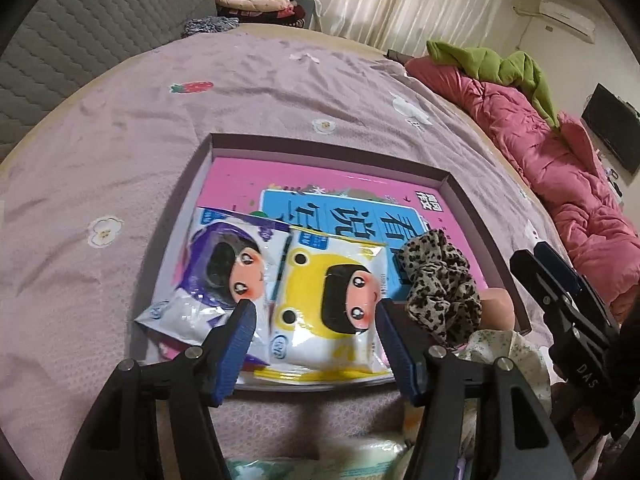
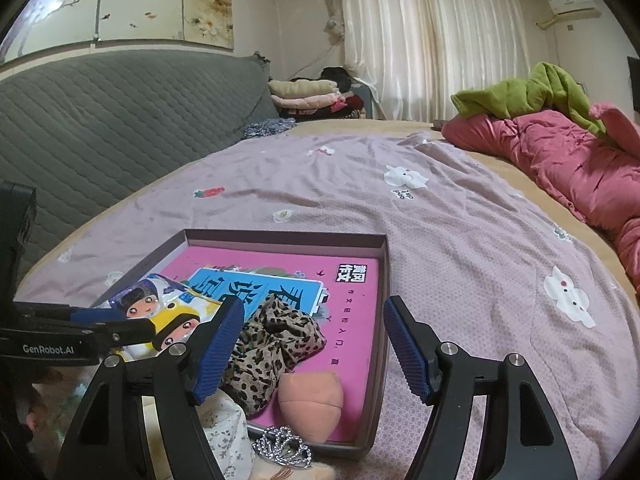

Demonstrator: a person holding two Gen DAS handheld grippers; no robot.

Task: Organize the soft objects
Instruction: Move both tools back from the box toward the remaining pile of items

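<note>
Left gripper (image 1: 314,306) hangs with jaws apart, straddling the yellow-and-white cartoon wipes pack (image 1: 330,312) without clamping it. That pack lies inside the shallow purple cardboard tray (image 1: 472,200), beside the purple cartoon pack (image 1: 212,276) and leopard-print scrunchie (image 1: 440,280). Right gripper (image 2: 314,344) gapes wide, empty, over the tray's near corner.

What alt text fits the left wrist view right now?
The left gripper hangs open over a yellow snack packet lying beside a purple snack packet in a shallow box on the bed. A leopard-print scrunchie sits right of them; the right gripper enters at the right edge.
</note>
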